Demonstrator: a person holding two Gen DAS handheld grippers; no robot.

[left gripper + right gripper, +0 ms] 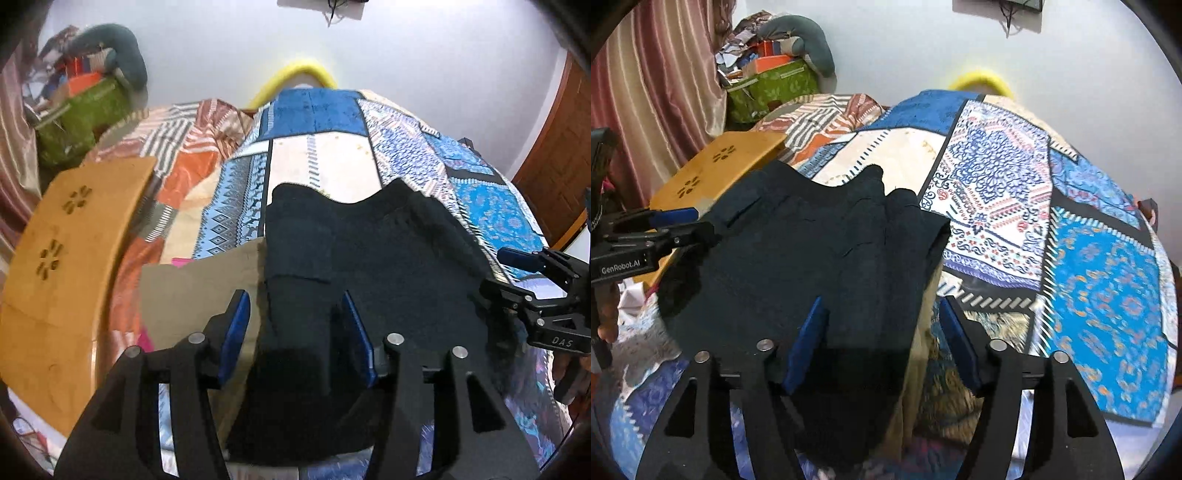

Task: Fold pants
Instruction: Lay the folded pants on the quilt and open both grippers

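Dark navy pants [369, 258] lie spread on the patterned bedspread [325, 162], also seen in the right wrist view [812, 251]. My left gripper [295, 325] is open, its blue pads either side of the pants' near left edge. My right gripper [882, 332] is open over the pants' near right edge, where a beige cloth [916, 369] shows beneath. Each gripper appears from the side in the other's view, the right one [535, 288] and the left one [665, 229].
A beige garment [199, 288] lies under the pants on the left. A yellow wooden lap table [66, 258] stands to the left. A green box with clutter [81, 118] and curtain [646, 92] are at the back left. A wooden door [554, 147] is at the right.
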